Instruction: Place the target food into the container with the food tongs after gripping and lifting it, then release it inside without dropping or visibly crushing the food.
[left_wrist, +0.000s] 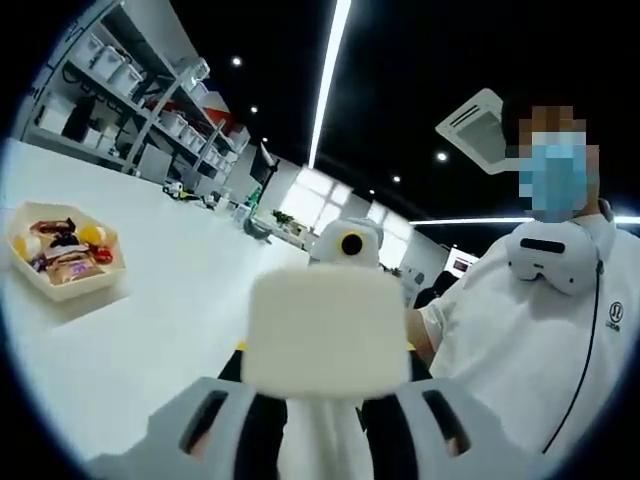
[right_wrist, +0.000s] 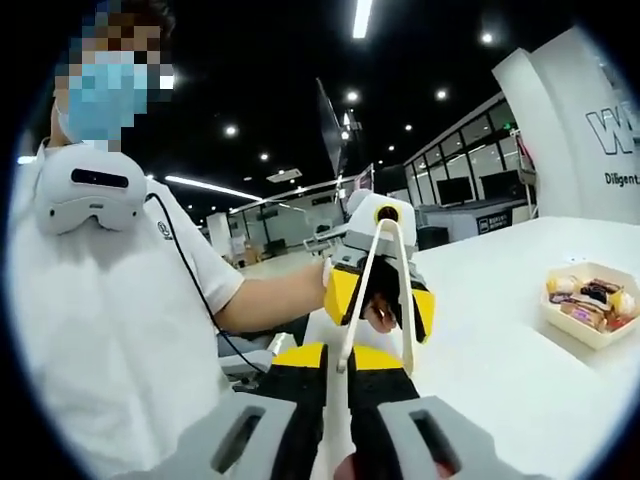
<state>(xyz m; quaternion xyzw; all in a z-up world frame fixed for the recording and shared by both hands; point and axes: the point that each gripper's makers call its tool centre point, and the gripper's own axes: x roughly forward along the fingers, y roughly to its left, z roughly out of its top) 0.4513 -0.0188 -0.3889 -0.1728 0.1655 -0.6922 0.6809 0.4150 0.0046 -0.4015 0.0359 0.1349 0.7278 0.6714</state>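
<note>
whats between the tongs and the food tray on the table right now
In the right gripper view, only bare white table lies between the food tongs held by the right gripper and the food tray.

left gripper (left_wrist: 325, 425) raised, right gripper (right_wrist: 340, 430) clamped

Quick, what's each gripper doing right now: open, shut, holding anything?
Left gripper: shut on a pale box-shaped container, held up off the table.
Right gripper: shut on the food tongs, whose arms are spread and hold nothing.
</note>
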